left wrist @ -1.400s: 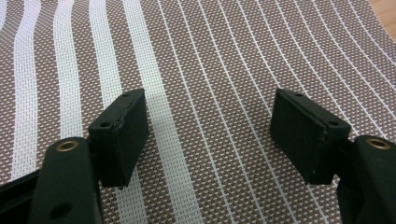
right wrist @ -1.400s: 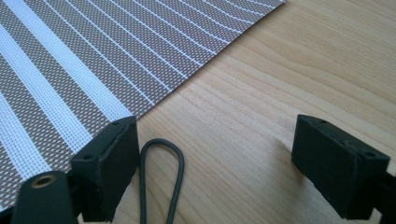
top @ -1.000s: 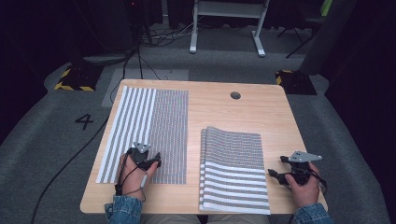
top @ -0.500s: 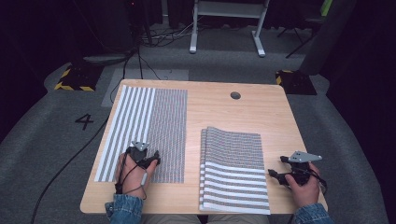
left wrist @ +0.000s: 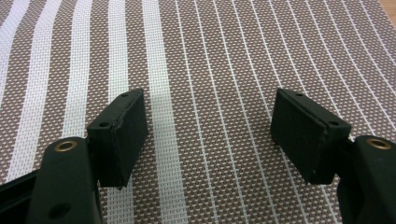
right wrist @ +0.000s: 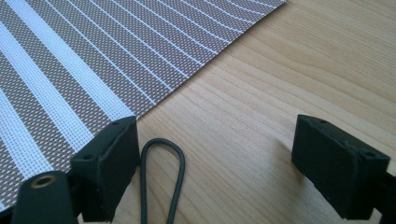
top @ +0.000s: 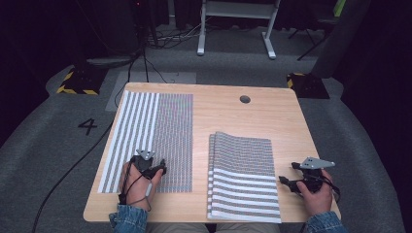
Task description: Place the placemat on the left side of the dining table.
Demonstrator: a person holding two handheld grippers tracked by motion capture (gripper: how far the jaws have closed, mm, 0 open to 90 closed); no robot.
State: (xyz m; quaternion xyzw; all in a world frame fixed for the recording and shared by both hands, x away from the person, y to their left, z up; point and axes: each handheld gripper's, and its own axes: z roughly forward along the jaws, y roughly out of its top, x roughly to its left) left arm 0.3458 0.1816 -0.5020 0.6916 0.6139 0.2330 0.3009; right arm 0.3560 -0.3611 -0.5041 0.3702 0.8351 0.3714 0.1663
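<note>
A: Where's the work?

B: Left tongs hover over the flat placemat at about 9 o'clock on the tabletop, near its 6 o'clock end. Jaws spread wide, nothing between them. In the left gripper view the weave lies just under the pads.

A: Right side?

B: Right tongs rest on bare wood at 4 o'clock, spread too, pinching nothing. A cable loop lies between the jaws. The stacked placemats sit just beside, at 5 o'clock.

A: Handling?

B: Woven mesh, I'd judge light, thin and floppy, a bit slick. Lying flat, it gives no lip, so I'd pinch an edge or corner, probably the near one, and expect it to sag.

A: Anything unclear?

B: Can't count the layers in the stack. Whether the left pads touch the weave, can't tell. The stack's far edge curls up, and what lies under it is hidden.
</note>
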